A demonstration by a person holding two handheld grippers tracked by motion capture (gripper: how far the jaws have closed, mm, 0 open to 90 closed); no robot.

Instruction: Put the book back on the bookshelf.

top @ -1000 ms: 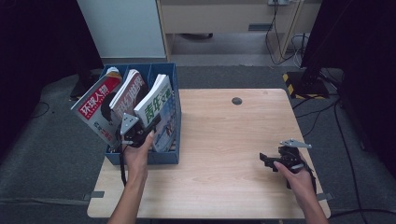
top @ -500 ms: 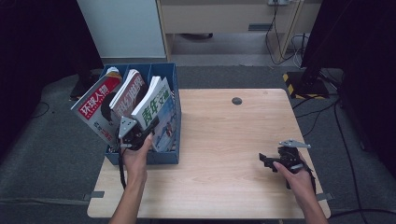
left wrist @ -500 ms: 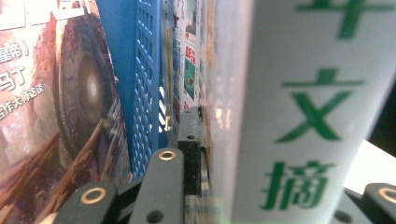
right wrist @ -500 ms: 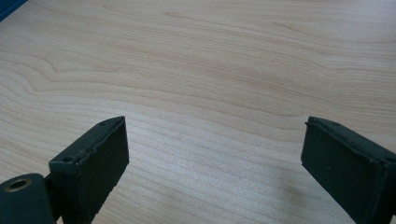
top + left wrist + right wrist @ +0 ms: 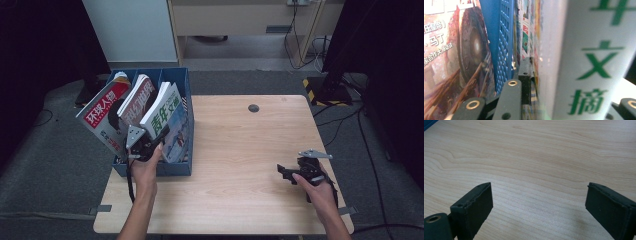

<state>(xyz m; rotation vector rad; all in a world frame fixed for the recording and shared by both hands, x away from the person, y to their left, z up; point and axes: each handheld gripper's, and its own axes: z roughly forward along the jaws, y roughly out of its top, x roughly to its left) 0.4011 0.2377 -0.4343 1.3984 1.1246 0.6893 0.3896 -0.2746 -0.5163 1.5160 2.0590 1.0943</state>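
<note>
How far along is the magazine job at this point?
Two magazines, red and middle, already stand in the blue rack. The left gripper is clamped on the green-lettered magazine, partly in its slot; releasing remains. The right gripper rests open over the table.

- The white magazine (image 5: 161,112) with green characters on its cover stands in the rightmost compartment of the blue file box (image 5: 183,167), leaning left and towards the box's front.
- In the left gripper view the magazine's (image 5: 584,62) lower edge sits between two black jaws, one jaw against its inner pages.
</note>
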